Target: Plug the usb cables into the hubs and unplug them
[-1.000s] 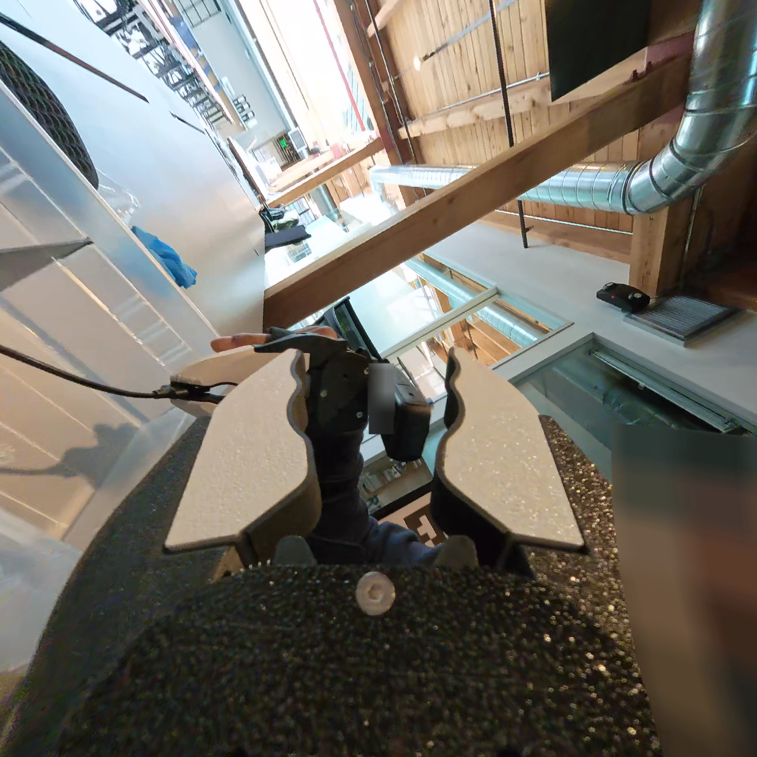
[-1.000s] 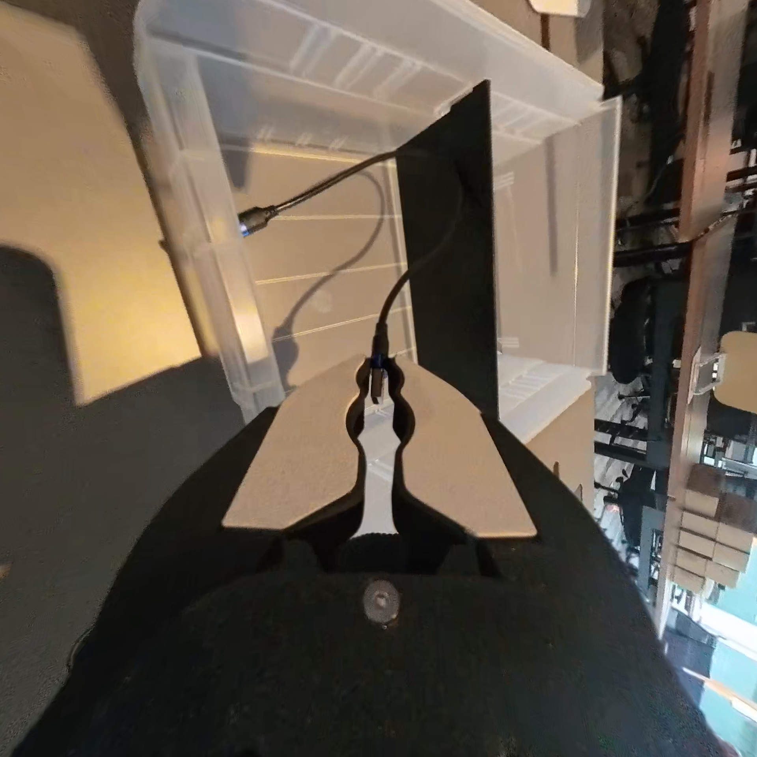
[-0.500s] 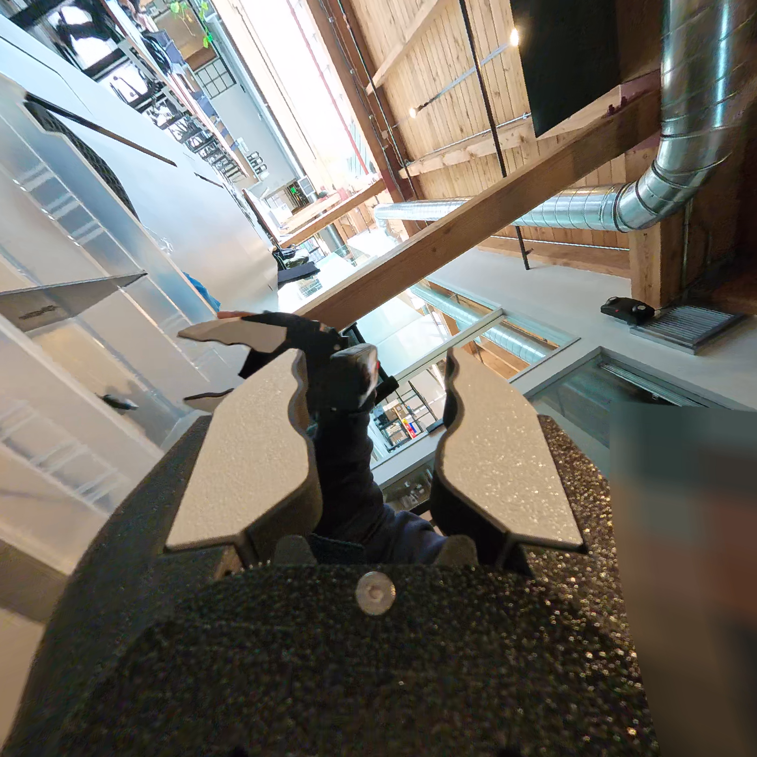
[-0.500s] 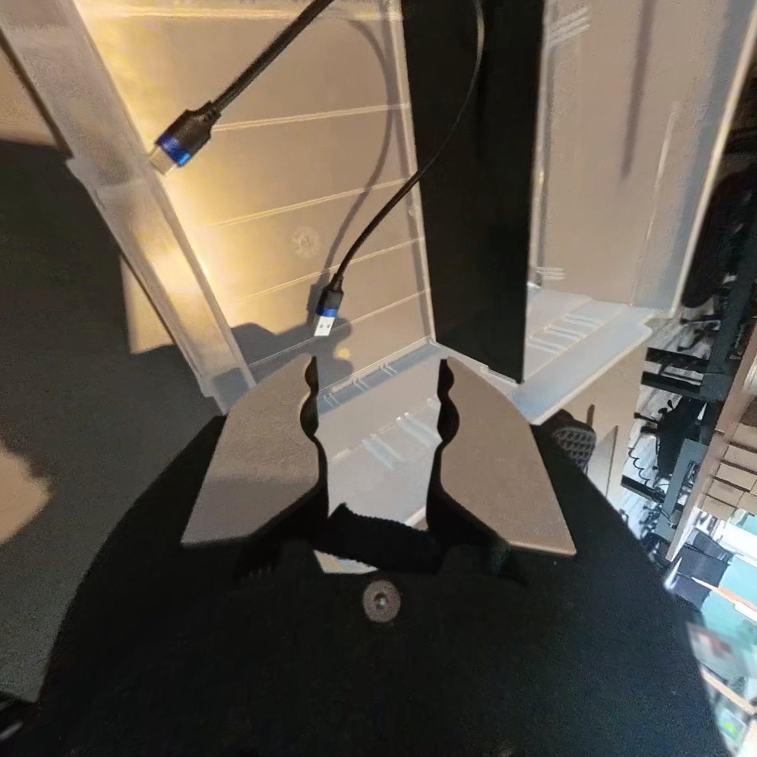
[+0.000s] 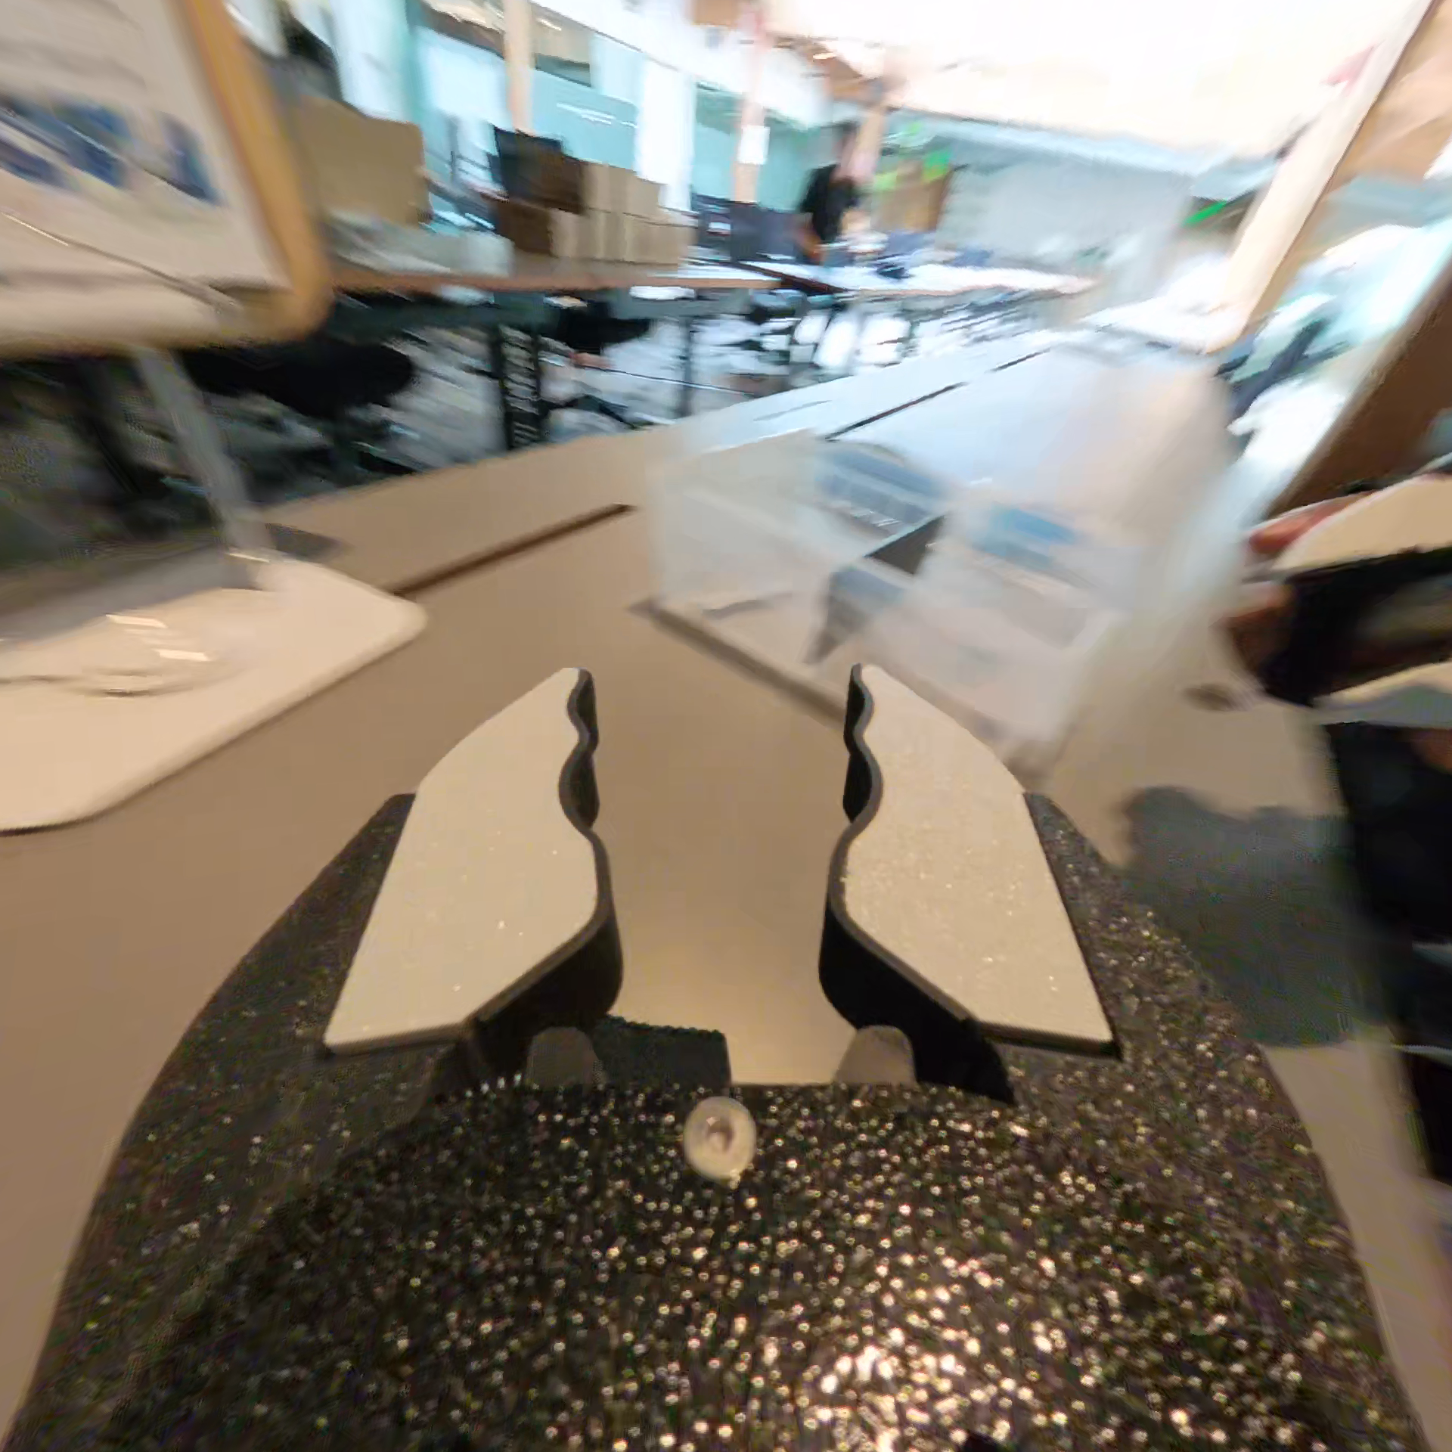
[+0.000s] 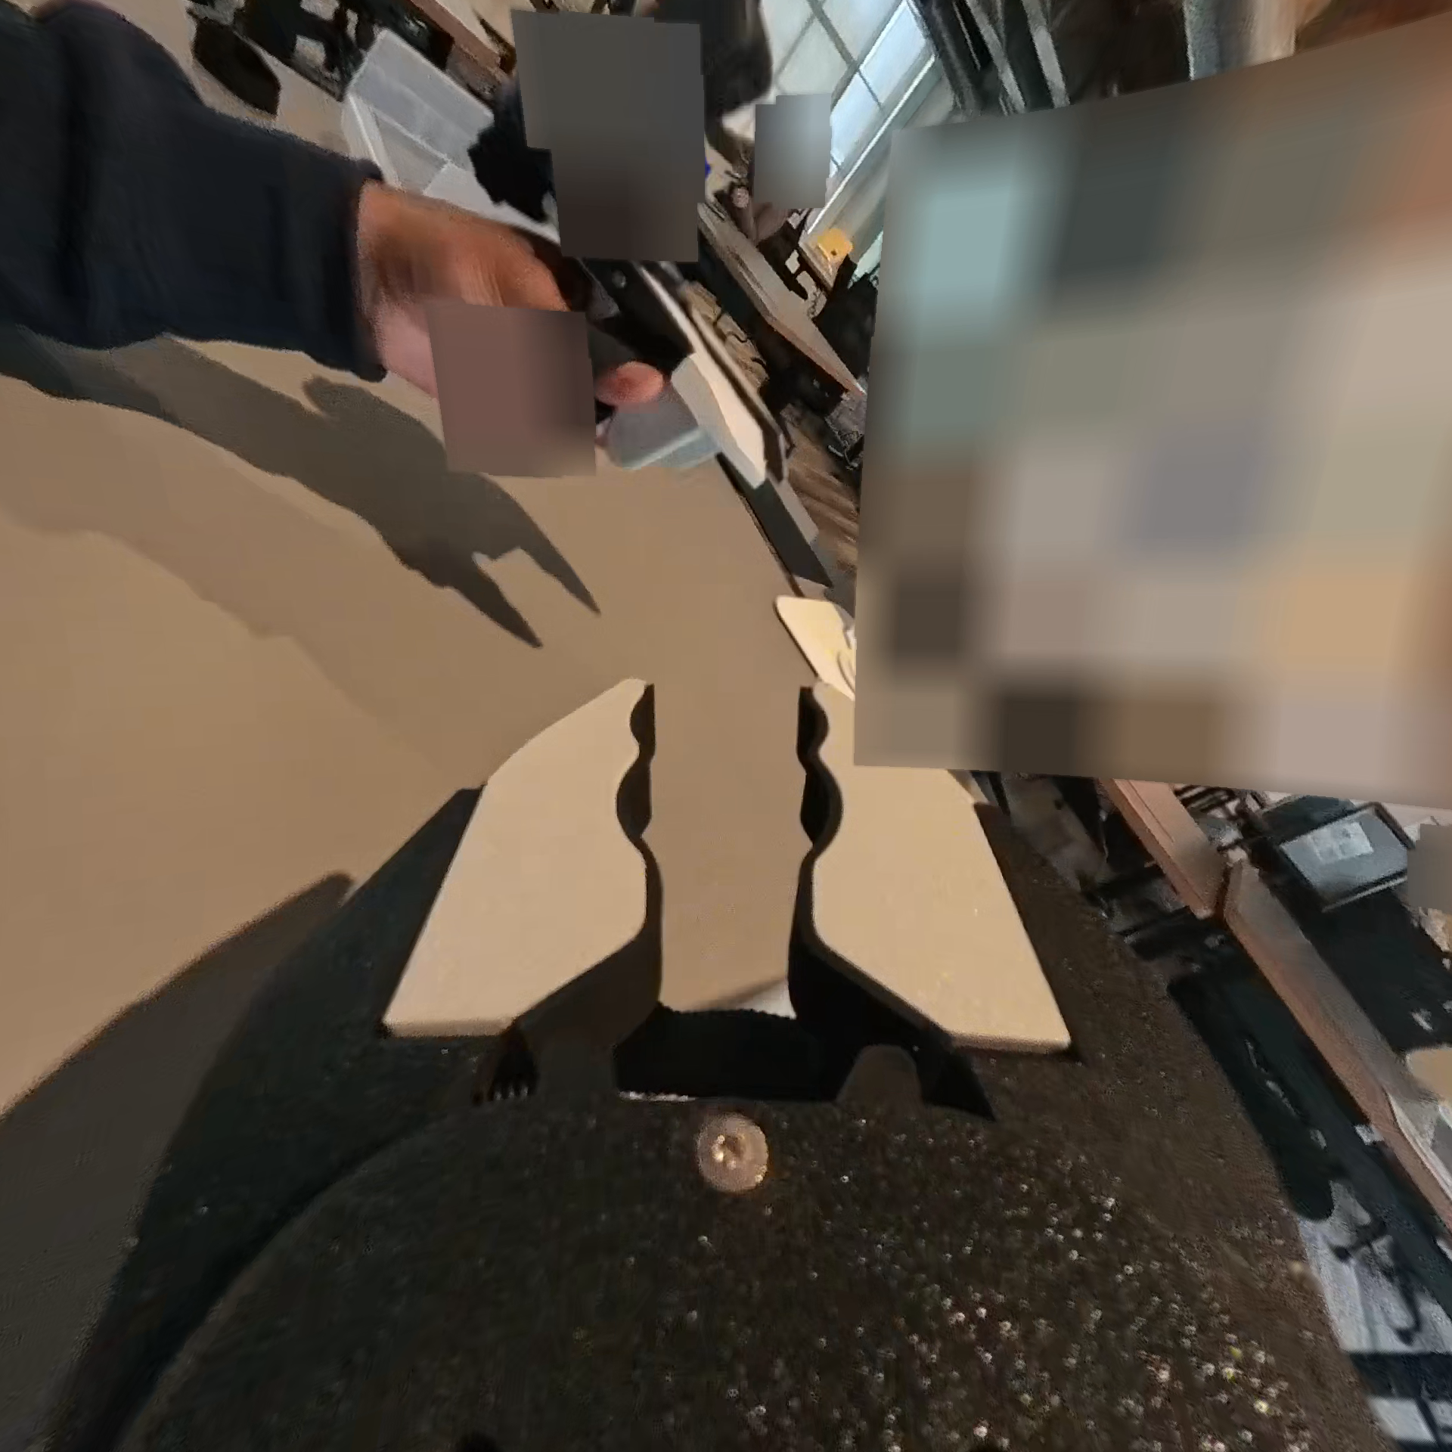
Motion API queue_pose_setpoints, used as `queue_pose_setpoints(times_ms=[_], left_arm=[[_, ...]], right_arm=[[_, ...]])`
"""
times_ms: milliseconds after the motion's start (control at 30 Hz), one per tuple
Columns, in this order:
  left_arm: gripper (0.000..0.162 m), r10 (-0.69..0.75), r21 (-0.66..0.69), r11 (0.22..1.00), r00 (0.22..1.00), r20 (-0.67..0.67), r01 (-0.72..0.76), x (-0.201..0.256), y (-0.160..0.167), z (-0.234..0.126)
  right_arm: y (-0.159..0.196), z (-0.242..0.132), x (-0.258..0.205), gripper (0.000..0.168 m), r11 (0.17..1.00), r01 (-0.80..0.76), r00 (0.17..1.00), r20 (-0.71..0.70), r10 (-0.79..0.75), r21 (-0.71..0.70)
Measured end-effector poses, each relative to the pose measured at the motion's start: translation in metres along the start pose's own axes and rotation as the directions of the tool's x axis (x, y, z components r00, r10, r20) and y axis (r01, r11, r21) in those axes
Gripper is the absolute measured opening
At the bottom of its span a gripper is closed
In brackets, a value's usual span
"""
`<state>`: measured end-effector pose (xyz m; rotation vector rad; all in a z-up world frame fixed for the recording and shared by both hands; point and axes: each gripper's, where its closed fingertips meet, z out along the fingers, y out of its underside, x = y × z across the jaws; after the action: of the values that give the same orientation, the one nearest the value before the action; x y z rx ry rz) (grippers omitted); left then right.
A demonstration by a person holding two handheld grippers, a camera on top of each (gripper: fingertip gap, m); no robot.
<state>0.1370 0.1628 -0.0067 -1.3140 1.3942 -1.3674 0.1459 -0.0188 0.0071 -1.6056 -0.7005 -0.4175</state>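
Both tools are empty right now. Your left hand-held gripper (image 5: 719,695) has its fingers spread wide over bare counter (image 5: 236,903), with nothing between them. Your right hand-held gripper (image 6: 724,711) is parted too, a little narrower, also holding nothing, and it looks across the counter toward your other hand (image 6: 463,291).

The cables and hubs are not clearly visible. The left wrist view, heavily blurred, shows a clear plastic bin (image 5: 927,566) standing on the counter ahead and to the right, with a dark upright panel (image 5: 872,581) inside it. Whether the cables hang there you cannot tell from these pictures.

Judging by the task, expect a USB cable to be light and floppy, with only the plug shell stiff. Take it by that shell, just behind the metal tip, flat sides against the pads. Grip the cord itself and the plug will likely swivel and miss the port.
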Motion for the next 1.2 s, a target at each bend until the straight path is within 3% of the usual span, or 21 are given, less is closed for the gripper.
queue_pose_setpoints(times_ms=[67,133,200,300,400,600,733,833,933,1067,1133,1200], left_arm=[[0.058,0.198,0.018,0.978,0.957,0.212,-0.206,-0.034,-0.001,-0.033],[0.06,0.35,0.052,0.908,0.82,0.453,-0.416,-0.062,-0.015,-0.075],[0.064,0.388,0.093,0.818,0.663,0.64,-0.568,-0.074,-0.031,-0.118],[0.071,0.375,0.101,0.772,0.579,0.724,-0.628,-0.078,-0.035,-0.152],[0.077,0.343,0.094,0.795,0.571,0.746,-0.599,-0.086,-0.029,-0.17],[0.074,0.226,0.169,0.855,0.645,0.73,-0.491,-0.095,-0.016,-0.217],[0.07,0.186,0.135,0.88,0.592,0.784,-0.456,-0.113,0.007,-0.269],[0.069,0.17,0.085,0.891,0.502,0.848,-0.446,-0.127,0.02,-0.323],[0.062,0.179,0.029,0.906,0.442,0.879,-0.423,-0.141,0.032,-0.367],[0.056,0.247,-0.089,0.93,0.426,0.871,-0.357,-0.165,0.042,-0.392],[0.054,0.315,-0.166,0.928,0.465,0.827,-0.334,-0.179,0.042,-0.388],[0.054,0.401,-0.28,0.915,0.561,0.725,-0.291,-0.197,0.047,-0.371]], right_arm=[[-0.002,0.036,-0.019,0.032,1.0,0.011,1.0,-0.009,-0.011,0.0],[-0.002,0.071,-0.031,0.03,1.0,-0.024,0.999,-0.031,0.024,0.008],[-0.008,0.102,-0.038,0.03,0.992,-0.119,0.992,-0.029,0.12,0.049],[-0.026,0.14,-0.044,0.037,0.925,-0.357,0.934,0.07,0.351,0.127],[-0.046,0.175,-0.046,0.041,0.857,-0.493,0.867,0.177,0.467,0.153],[-0.082,0.257,-0.077,0.041,0.929,-0.358,0.885,0.352,0.304,0.097],[-0.103,0.309,-0.102,0.036,0.922,-0.365,0.853,0.443,0.275,0.131],[-0.107,0.338,-0.12,0.032,0.885,-0.44,0.813,0.486,0.322,0.15],[-0.1,0.351,-0.139,0.031,0.888,-0.443,0.789,0.524,0.32,0.125],[-0.09,0.349,-0.155,0.031,0.911,-0.394,0.791,0.55,0.27,0.119],[-0.088,0.347,-0.161,0.03,0.918,-0.38,0.782,0.569,0.252,0.116],[-0.089,0.347,-0.164,0.03,0.922,-0.37,0.777,0.582,0.238,0.117]])
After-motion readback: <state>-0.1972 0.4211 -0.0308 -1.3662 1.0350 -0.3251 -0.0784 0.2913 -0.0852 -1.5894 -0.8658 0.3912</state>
